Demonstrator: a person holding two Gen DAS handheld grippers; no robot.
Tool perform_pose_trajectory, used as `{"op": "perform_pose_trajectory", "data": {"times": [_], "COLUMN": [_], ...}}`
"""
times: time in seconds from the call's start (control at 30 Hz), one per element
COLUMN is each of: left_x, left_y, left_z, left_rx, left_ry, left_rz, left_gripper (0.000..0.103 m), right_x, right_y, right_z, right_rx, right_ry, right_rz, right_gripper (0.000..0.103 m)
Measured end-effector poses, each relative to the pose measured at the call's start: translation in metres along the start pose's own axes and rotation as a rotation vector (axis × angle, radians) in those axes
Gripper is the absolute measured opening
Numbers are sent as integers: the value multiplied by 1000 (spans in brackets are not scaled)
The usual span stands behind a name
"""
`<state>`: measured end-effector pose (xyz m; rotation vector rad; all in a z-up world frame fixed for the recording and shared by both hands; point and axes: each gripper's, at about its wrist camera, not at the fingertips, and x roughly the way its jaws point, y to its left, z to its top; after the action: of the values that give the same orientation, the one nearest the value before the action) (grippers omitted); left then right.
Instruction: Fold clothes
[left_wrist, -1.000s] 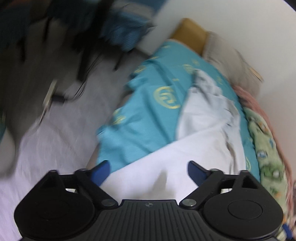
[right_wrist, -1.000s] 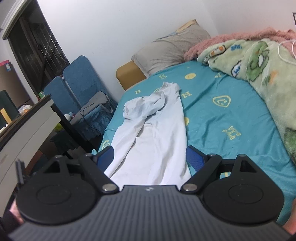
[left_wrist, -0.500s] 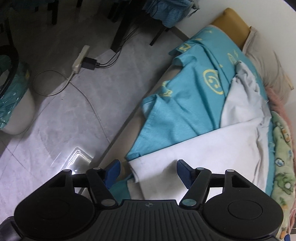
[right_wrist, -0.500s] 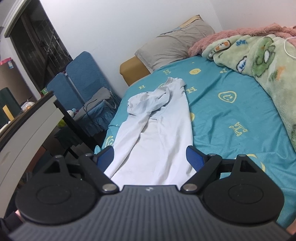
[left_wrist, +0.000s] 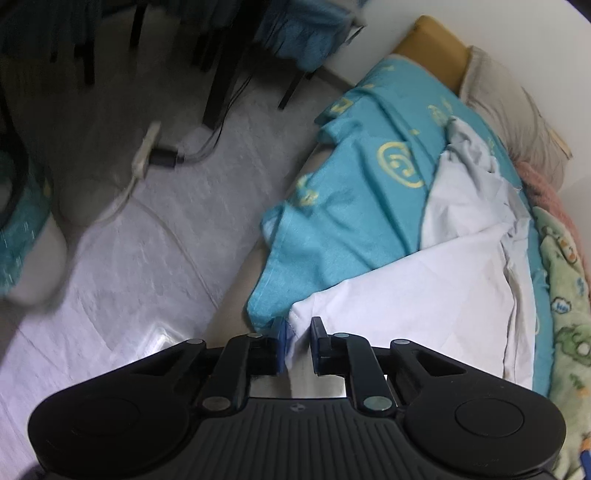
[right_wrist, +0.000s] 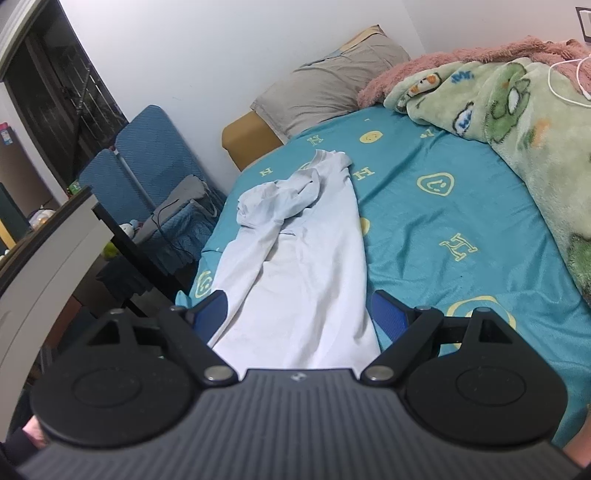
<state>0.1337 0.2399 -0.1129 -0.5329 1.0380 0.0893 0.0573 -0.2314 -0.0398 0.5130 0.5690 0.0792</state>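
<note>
Even indoor light, fisheye-bent edges, left view's floor motion-blurred.

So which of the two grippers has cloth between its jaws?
The left gripper: its jaws are closing on the near corner of the white garment. The right gripper stands wide open above the garment, gripping nothing.

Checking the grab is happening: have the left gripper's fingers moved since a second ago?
Yes. The left gripper is closing: its fingers have swung inward from wide apart, now nearly meeting over the white shirt corner at the edge of the teal sheet.
</note>
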Motion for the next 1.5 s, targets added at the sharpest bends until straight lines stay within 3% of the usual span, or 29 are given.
{"op": "perform_pose_trajectory", "data": {"times": [0.2, 0.3, 0.47, 0.53, 0.7, 0.83, 0.93, 1.0, 1.03, 1.07, 1.23, 1.33, 1.43, 1.5], "left_x": [-45, -71, -104, -109, -94, -59, -29, -19, -16, -15, -9, 4, 12, 18], "left_y": [-49, -80, -150, -173, -220, -237, -231, -215, -209, -201, -155, -116, -85, -76], "left_z": [-11, -24, -77, -101, -152, -179, -179, -165, -157, -148, -97, -73, -60, -59], "left_rx": [225, 323, 667, 792, 1075, 1195, 1140, 1029, 962, 889, 530, 288, 67, -10], "left_ry": [-191, -266, -329, -311, -171, -19, 127, 200, 225, 234, 144, 138, 146, 162], "left_rz": [16, -39, -113, -149, -177, -154, -151, -194, -217, -233, -193, -146, -188, -192], "left_gripper": [11, 10, 8, 8, 7, 8, 15, 29, 47, 58, 82, 82, 82, 82], "right_x": [1, 0, -3, -3, -4, -2, 4, 10, 13, 16, 26, 32, 38, 42], "right_y": [-2, -5, -13, -16, -19, -23, -27, -31, -34, -37, -53, -60, -69, -74], "right_z": [-3, -2, 1, 1, 3, 4, 4, 2, 1, 0, -6, -12, -18, -23], "right_rx": [1, 16, 53, 65, 79, 86, 95, 112, 127, 147, 252, 277, 316, 343], "right_ry": [10, 9, 0, 0, 0, 13, 51, 91, 115, 136, 204, 242, 286, 308], "right_rz": [-14, -20, -24, -23, -19, -15, -9, 0, 8, 15, 53, 34, 19, 12], "right_gripper": [86, 86, 86, 86, 86, 86, 86, 86, 86, 86, 86, 84, 80, 80]}}
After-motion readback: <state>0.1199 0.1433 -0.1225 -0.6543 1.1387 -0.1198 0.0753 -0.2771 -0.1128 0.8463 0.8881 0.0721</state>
